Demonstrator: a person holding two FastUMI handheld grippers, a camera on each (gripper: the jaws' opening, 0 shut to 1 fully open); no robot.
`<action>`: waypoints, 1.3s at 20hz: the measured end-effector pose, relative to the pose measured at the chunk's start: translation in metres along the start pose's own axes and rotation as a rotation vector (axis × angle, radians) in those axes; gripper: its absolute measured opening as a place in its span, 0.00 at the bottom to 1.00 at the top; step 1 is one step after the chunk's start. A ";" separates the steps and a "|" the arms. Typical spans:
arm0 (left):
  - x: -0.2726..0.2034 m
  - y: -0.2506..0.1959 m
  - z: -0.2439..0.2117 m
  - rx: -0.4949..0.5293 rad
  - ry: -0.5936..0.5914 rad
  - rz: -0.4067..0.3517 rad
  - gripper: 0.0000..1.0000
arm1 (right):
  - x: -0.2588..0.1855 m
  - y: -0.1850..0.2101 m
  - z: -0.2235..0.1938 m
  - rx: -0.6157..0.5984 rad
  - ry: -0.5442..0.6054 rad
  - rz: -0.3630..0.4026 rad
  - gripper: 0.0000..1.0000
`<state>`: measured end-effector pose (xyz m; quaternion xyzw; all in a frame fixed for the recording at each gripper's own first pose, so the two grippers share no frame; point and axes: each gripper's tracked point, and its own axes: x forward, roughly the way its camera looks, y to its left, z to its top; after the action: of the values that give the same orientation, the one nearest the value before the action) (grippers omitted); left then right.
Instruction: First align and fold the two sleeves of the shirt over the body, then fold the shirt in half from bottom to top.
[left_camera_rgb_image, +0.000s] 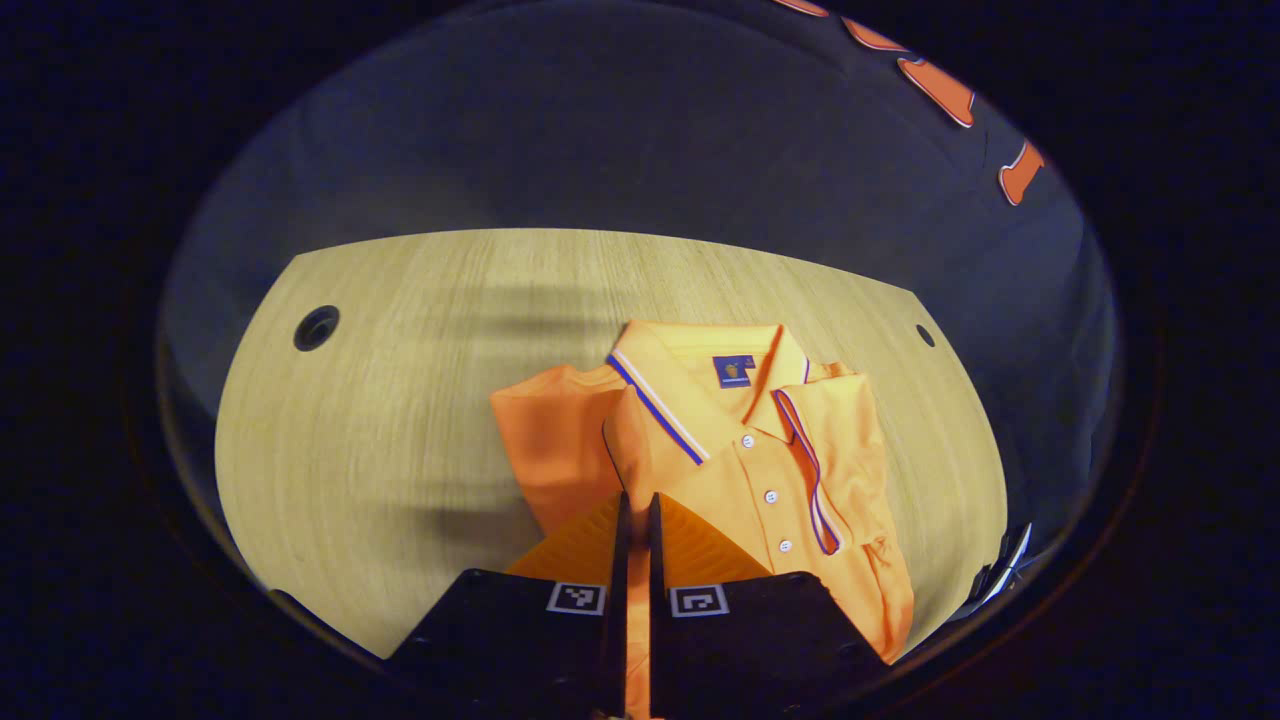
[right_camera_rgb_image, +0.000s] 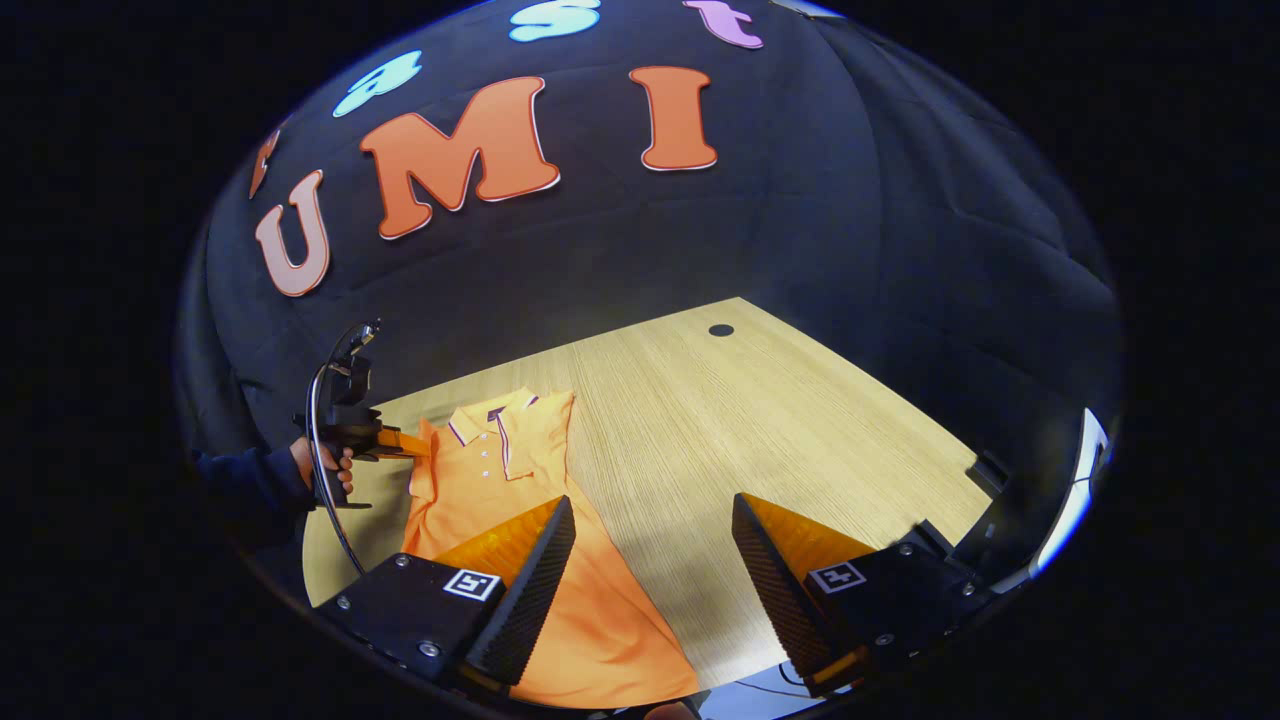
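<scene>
An orange polo shirt (left_camera_rgb_image: 760, 450) with a striped collar lies face up on the wooden table (left_camera_rgb_image: 400, 350), collar toward the far edge. Its one sleeve is folded across the chest. My left gripper (left_camera_rgb_image: 637, 497) is shut, with orange sleeve cloth pinched between its fingers. In the right gripper view that left gripper (right_camera_rgb_image: 385, 440), held by a hand (right_camera_rgb_image: 320, 465), pulls the sleeve off the side of the shirt (right_camera_rgb_image: 480, 470). My right gripper (right_camera_rgb_image: 653, 500) is open above the shirt's lower half and the bare table (right_camera_rgb_image: 720, 420), holding nothing.
Round cable holes (left_camera_rgb_image: 316, 327) (left_camera_rgb_image: 925, 335) (right_camera_rgb_image: 721, 329) sit near the table's far corners. The black cloth wall rises behind the far edge. A white-edged object (right_camera_rgb_image: 1075, 490) stands past the table's right side.
</scene>
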<state>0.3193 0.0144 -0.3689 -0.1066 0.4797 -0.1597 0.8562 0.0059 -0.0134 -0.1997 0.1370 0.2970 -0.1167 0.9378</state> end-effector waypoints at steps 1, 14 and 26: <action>0.004 -0.004 -0.002 -0.001 0.005 -0.024 0.11 | -0.002 0.000 -0.003 0.006 0.002 -0.009 0.97; -0.033 -0.058 -0.027 -0.024 -0.056 -0.188 0.85 | 0.002 0.010 -0.003 -0.050 0.023 0.086 0.96; -0.196 -0.046 -0.072 0.009 -0.459 0.064 0.96 | 0.010 0.004 -0.022 -0.222 0.037 0.319 0.96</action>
<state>0.1541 0.0433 -0.2356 -0.1209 0.2750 -0.1060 0.9479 0.0034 -0.0033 -0.2224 0.0801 0.2997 0.0695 0.9481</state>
